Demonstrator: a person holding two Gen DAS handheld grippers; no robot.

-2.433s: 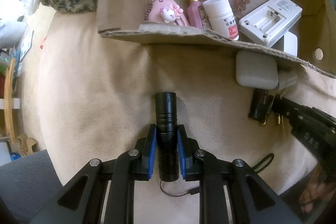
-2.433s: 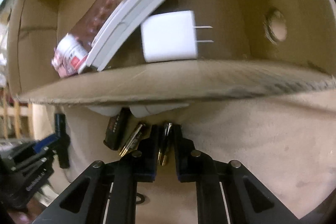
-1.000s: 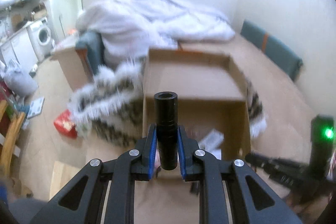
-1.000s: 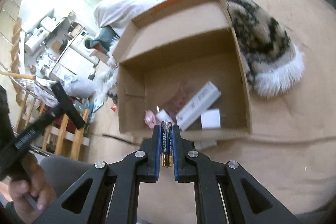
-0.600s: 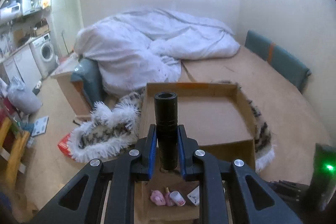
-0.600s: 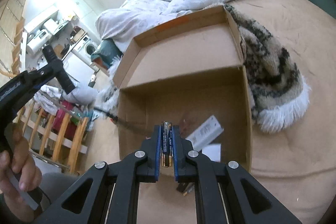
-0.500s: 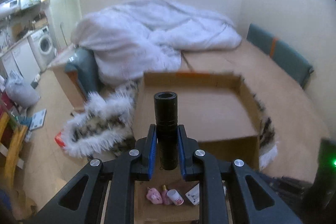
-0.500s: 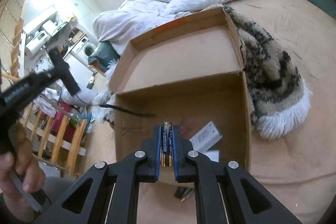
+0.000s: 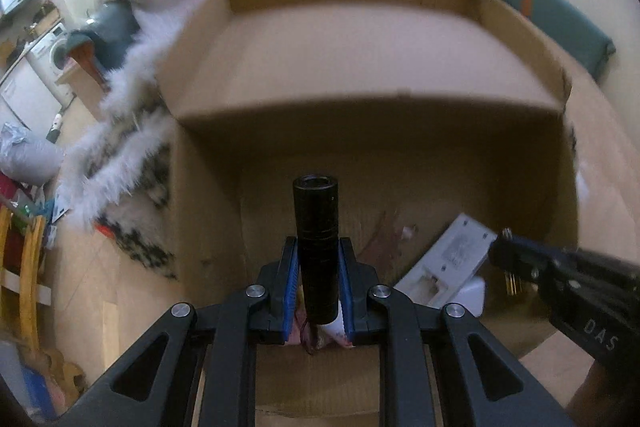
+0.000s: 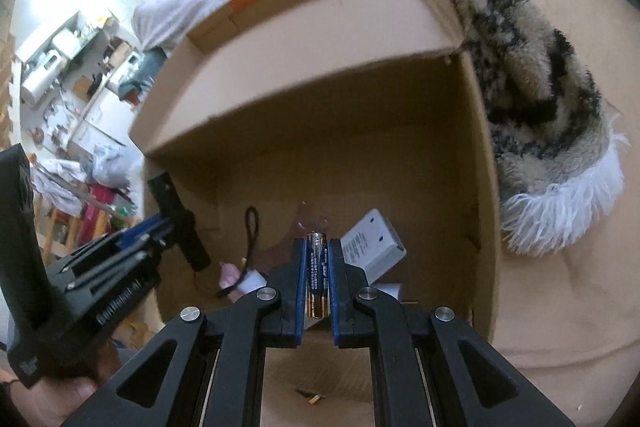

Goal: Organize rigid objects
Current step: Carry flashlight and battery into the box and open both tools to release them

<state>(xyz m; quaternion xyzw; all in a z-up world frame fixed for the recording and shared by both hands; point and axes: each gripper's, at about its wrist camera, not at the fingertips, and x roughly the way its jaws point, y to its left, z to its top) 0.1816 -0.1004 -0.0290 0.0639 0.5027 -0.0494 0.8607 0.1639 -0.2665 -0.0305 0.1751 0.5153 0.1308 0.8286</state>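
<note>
Left wrist view: the left gripper (image 9: 318,291) pinches a black flashlight (image 9: 317,243) upright over the cardboard box (image 9: 360,59). Right gripper (image 10: 316,283) clamps a battery (image 10: 317,275) above the box's near edge, beside a white charger (image 10: 372,243) lying inside.

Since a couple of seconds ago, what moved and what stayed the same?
Both grippers lifted off the beige bed and swung over the cardboard box. The left gripper still clamps the black flashlight; the right gripper still clamps the battery. Nothing has been dropped.
</note>
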